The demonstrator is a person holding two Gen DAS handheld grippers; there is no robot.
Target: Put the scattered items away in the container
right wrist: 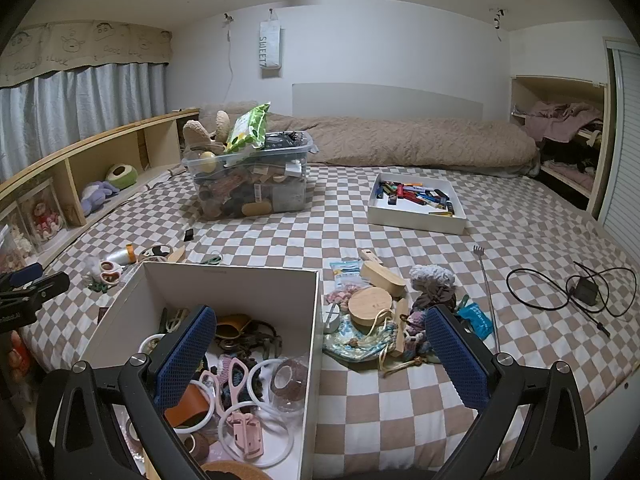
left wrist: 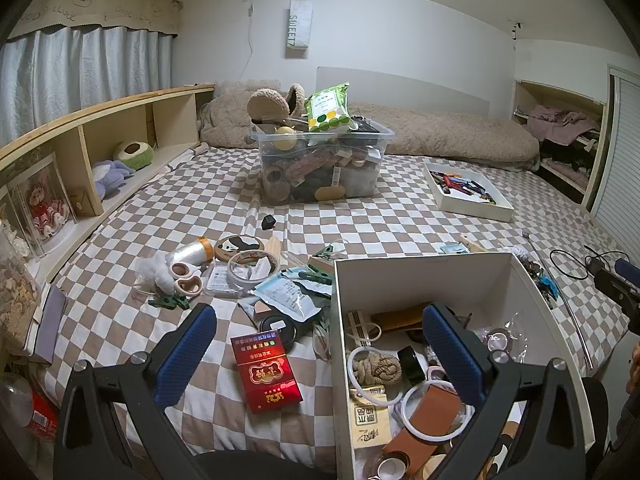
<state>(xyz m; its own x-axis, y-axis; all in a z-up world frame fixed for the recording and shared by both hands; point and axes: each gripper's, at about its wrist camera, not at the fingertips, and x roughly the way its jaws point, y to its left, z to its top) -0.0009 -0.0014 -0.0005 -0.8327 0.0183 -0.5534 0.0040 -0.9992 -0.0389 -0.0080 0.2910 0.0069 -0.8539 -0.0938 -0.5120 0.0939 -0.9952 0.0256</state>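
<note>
Nearest the left hand-held gripper [left wrist: 320, 364], whose blue-padded jaws stand spread wide with nothing between them, lies a flat red rectangular cigarette carton with gold lettering [left wrist: 266, 372] on the brown-and-white checked bedspread [left wrist: 360, 224]. It sits just ahead of that gripper, between the two pads in its view, just left of the open white cardboard box [left wrist: 340, 320] that serves as the container. The carton's long axis runs roughly away from the gripper, tilted a little leftward at the far end, so the jaws already straddle its short side.

The right hand-held gripper [right wrist: 320, 364] is likewise spread wide and empty. It hangs over the box's right wall, with its left pad above the box's contents and its right pad over a pile just right of the box: a round pale wooden lid [right wrist: 370, 302], a patterned blue-green drawstring pouch [right wrist: 352, 344] and knitted grey-purple yarn pieces [right wrist: 434, 284].

By my reading the left hand is the nearer one for the carton, and the right hand for the wooden lid and pouch.

Further from the left gripper lies a second scatter: a foil-blue sachet [left wrist: 288, 294], a clear tape roll [left wrist: 252, 268], pink-handled scissors [left wrist: 186, 278] and green clips [left wrist: 170, 302].

Beyond that stand a clear plastic bin heaped with oddments [left wrist: 320, 160] and a shallow white tray of coloured lighters [right wrist: 418, 202].
</note>
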